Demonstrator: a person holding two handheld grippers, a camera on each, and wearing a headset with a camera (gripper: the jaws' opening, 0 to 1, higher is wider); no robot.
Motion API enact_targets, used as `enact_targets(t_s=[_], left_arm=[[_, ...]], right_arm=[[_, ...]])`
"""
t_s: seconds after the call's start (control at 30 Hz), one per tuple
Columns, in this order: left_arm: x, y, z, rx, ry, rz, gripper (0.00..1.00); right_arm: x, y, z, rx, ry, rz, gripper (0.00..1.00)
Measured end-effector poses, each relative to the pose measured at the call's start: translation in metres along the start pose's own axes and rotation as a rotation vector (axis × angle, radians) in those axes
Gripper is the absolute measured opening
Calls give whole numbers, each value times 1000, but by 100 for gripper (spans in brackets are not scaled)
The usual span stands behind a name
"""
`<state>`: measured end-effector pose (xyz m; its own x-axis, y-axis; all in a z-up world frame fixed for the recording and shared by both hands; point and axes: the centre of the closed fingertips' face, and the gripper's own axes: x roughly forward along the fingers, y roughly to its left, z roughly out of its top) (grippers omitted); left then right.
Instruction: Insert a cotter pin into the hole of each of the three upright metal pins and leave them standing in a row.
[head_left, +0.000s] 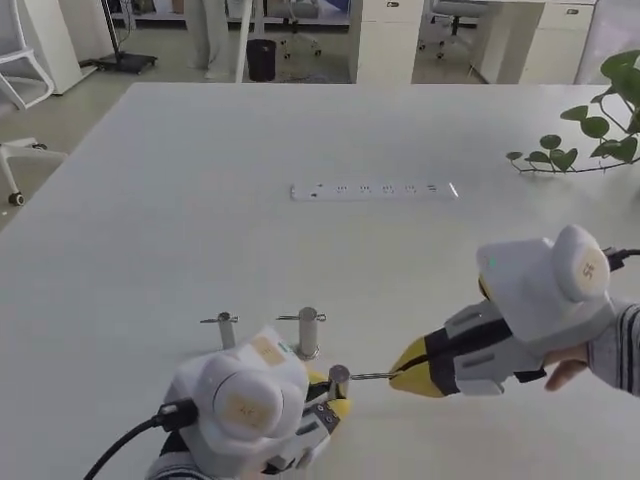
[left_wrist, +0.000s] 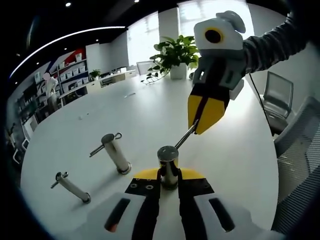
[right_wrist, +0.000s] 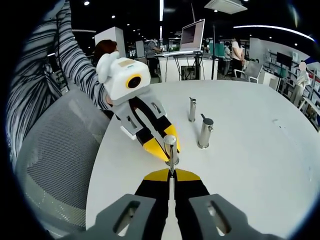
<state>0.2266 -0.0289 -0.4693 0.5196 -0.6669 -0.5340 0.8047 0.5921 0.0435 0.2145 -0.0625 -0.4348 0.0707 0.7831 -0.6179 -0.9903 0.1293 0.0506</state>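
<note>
Three upright metal pins are on the white table. The two far ones, pin (head_left: 227, 328) and pin (head_left: 308, 332), stand free, each with a cotter pin through its top. My left gripper (head_left: 335, 395) is shut on the third pin (left_wrist: 169, 165) near the table's front edge. My right gripper (head_left: 400, 375) comes in from the right, shut on a cotter pin (head_left: 368, 376) whose tip meets the head of that third pin (right_wrist: 171, 145). In the left gripper view the cotter pin (left_wrist: 185, 136) slants from the yellow jaws down to the pin's top.
A white power strip (head_left: 375, 190) lies mid-table. A green plant (head_left: 590, 130) reaches over the right edge. Office chairs and desks stand beyond the table. A grey chair seat (right_wrist: 55, 150) sits just off the table's near edge.
</note>
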Motion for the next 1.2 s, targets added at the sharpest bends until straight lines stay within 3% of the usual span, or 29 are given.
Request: enact_targets(t_s=[0.63, 1.2], left_arm=[[3, -2, 0, 47, -11, -74, 9], [4, -2, -1, 72, -13, -118, 9]], right_arm=[[5, -5, -4, -50, 14, 15, 0], [6, -10, -6, -215, 85, 53, 0]])
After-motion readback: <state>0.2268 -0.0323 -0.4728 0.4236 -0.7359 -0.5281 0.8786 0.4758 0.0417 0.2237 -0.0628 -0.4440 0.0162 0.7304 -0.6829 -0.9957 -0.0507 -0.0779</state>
